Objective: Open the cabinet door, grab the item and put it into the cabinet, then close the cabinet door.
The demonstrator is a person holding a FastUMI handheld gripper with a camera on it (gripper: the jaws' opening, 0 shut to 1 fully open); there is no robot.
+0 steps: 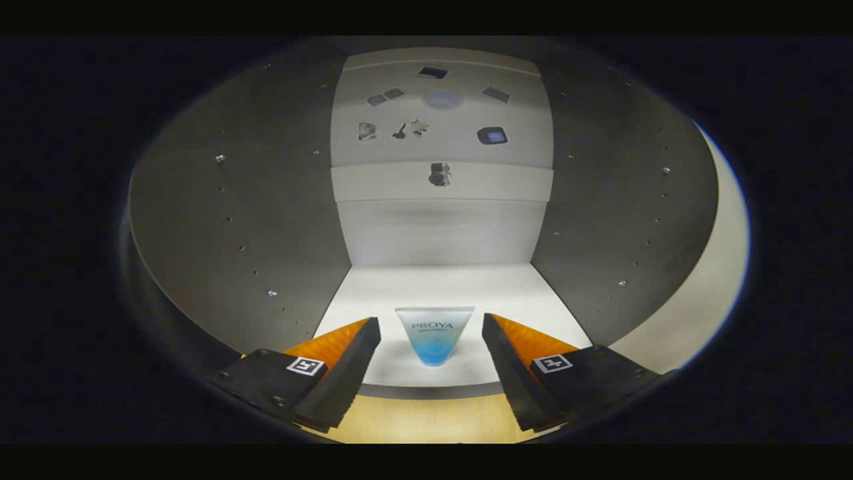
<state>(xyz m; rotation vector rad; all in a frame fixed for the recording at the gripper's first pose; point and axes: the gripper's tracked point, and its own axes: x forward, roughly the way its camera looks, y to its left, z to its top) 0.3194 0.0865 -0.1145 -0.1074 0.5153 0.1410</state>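
Pale wooden table (426,420) lies nearest, under my gripper (432,333), whose fingers are spread wide and touch nothing. Between them, a little ahead, the tapered blue tube (434,337) stands on the smooth white cabinet (440,283) floor, with grey side walls and a white back panel beyond.

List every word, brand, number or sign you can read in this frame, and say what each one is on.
"PROYA": on the tube standing in the cabinet, between the fingers of the open gripper.
Smaller line under it on the tube: too small to read.
Square markers on the gripper: coded patterns, no words.
Small pictures on the cabinet's back wall: too small to read.
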